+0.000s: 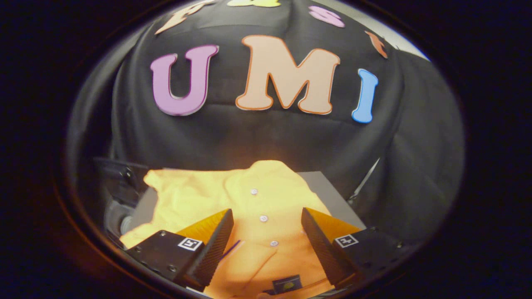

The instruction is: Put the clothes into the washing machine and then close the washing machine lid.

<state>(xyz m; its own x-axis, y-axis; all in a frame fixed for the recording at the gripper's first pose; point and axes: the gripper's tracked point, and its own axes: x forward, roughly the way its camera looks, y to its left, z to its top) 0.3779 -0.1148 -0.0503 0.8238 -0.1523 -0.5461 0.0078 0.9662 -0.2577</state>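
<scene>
Nearest the lens, between my two fingers (210,249), lies the collar end of a yellow button-front shirt (249,207), with its neck label (287,284) close under the camera. Gripper (267,226) stands apart, jaws wide, nothing pressed by either finger; cloth shows plainly in the gap, and I cannot tell whether the tips touch it or hang just above. Shirt is spread on a grey flat surface (328,193) that I take for the washing machine's top or lid, though that is a judgement. Key relation: the button placket (263,218), three buttons visible, runs straight ahead from the collar between the fingers toward the booth wall, so the garment's long axis lies along my approach line and not across it. Both fingers straddle that line about evenly. Fabric extends further to my left, where a sleeve or folded side bunches beyond the left finger. At left, beside the grey surface, sits a dark rounded fitting (120,216), unidentified. Judgement: task is at its start, garment not yet lifted; closing the fingers here would pinch the placket near the collar. Risk: only one layer gets caught.
</scene>
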